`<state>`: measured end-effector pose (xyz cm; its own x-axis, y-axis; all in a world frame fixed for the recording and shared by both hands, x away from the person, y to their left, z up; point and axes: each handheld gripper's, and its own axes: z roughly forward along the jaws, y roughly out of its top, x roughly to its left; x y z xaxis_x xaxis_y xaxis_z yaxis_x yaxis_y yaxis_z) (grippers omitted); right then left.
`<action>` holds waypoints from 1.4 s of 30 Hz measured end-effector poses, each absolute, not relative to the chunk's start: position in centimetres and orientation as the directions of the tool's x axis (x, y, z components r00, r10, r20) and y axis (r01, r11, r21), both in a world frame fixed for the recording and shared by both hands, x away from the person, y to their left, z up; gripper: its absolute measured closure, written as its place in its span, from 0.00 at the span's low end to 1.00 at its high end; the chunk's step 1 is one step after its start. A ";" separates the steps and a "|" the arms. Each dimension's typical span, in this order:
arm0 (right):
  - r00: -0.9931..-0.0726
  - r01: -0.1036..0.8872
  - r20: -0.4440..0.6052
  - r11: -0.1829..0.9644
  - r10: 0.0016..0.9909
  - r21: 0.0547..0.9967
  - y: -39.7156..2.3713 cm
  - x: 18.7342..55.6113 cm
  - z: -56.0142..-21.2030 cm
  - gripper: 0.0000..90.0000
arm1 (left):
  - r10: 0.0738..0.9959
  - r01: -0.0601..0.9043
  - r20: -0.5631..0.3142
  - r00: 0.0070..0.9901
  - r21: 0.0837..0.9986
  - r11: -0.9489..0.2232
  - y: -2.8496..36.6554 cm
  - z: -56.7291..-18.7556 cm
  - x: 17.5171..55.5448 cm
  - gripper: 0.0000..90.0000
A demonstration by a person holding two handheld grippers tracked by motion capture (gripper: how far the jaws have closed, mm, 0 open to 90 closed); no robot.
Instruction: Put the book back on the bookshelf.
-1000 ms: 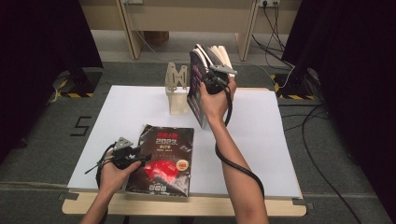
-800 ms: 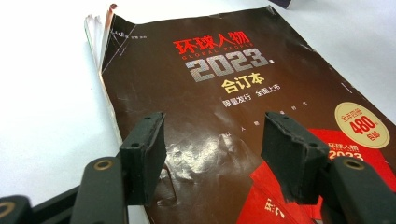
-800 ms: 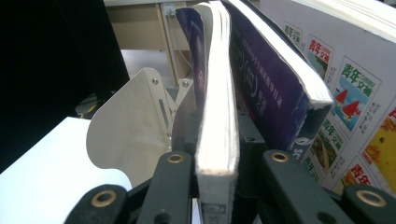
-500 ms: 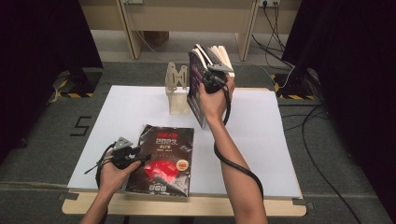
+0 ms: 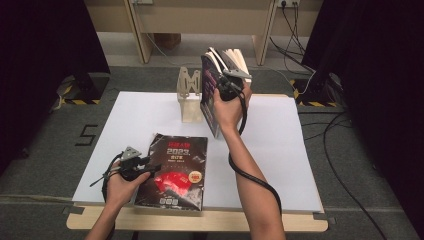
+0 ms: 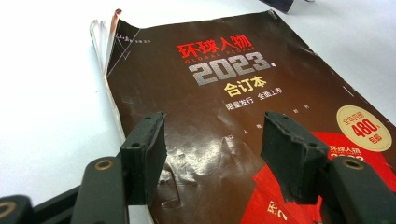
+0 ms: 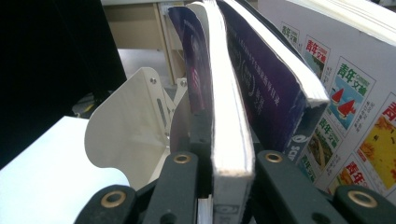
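Observation:
A dark magazine (image 5: pixel 175 165) with a red patch and "2023" on its cover (image 6: pixel 224 93) lies flat near the table's front edge. My left gripper (image 5: pixel 150 167) hovers open over its left side (image 6: pixel 212 154), with nothing between the pads. At the back, a purple-covered book (image 5: pixel 209 95) stands upright next to a white metal bookend (image 5: pixel 189 97). My right gripper (image 5: pixel 223 86) has just been closing on this book (image 7: pixel 229 116), and its jaws now press on both sides of it. A second book (image 7: pixel 345 93) with a colourful cover stands to its right.
The white table top (image 5: pixel 280 150) has bare room on the right and at the back left. The bookend's curved plate (image 7: pixel 126 126) stands just left of the gripped book. Cables (image 5: pixel 345 150) lie on the floor to the right, and wooden furniture legs (image 5: pixel 140 30) stand behind the table.

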<state>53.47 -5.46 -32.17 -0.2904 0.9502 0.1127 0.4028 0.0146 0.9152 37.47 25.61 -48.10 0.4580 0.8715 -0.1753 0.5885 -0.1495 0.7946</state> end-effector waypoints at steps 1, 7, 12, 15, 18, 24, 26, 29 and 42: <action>-0.290 0.399 0.122 0.004 0.949 0.917 -5.4 53.4 -32.2 0.93 | 0.872 0.589 -0.176 0.458 0.795 -0.148 25.6 -48.1 37.5 0.43; -0.297 0.371 0.131 -0.012 0.946 0.929 -5.4 53.3 -32.4 0.93 | 0.873 0.590 -0.176 0.454 0.794 -0.147 25.7 -48.2 37.5 0.43; -0.295 0.336 0.132 -0.027 0.946 0.942 -5.2 53.2 -32.1 0.93 | 0.874 0.590 -0.176 0.454 0.794 -0.146 25.7 -48.2 37.5 0.43; -0.293 0.310 0.122 -0.026 0.948 0.950 -5.1 53.2 -31.8 0.93 | 0.875 0.591 -0.176 0.452 0.794 -0.145 25.8 -48.2 37.5 0.43; -0.300 0.288 0.113 -0.023 0.947 0.957 -4.9 53.3 -31.6 0.93 | 0.873 0.587 -0.177 0.455 0.797 -0.144 25.7 -48.2 37.5 0.43; -0.296 0.282 0.107 -0.021 0.949 0.959 -4.4 53.8 -31.6 0.93 | 0.874 0.590 -0.178 0.453 0.794 -0.145 25.9 -48.1 37.5 0.43; -0.292 0.282 0.110 -0.025 0.950 0.959 -4.3 54.0 -31.7 0.93 | 0.875 0.590 -0.175 0.452 0.794 -0.146 25.9 -48.1 37.5 0.43; -0.285 0.280 0.109 -0.026 0.952 0.960 -4.1 54.3 -31.8 0.93 | 0.875 0.589 -0.178 0.450 0.796 -0.141 26.0 -48.1 37.5 0.43; -0.264 0.291 0.093 -0.012 0.960 0.957 -3.6 54.6 -32.7 0.93 | 0.875 0.591 -0.175 0.452 0.793 -0.147 25.9 -48.1 37.5 0.43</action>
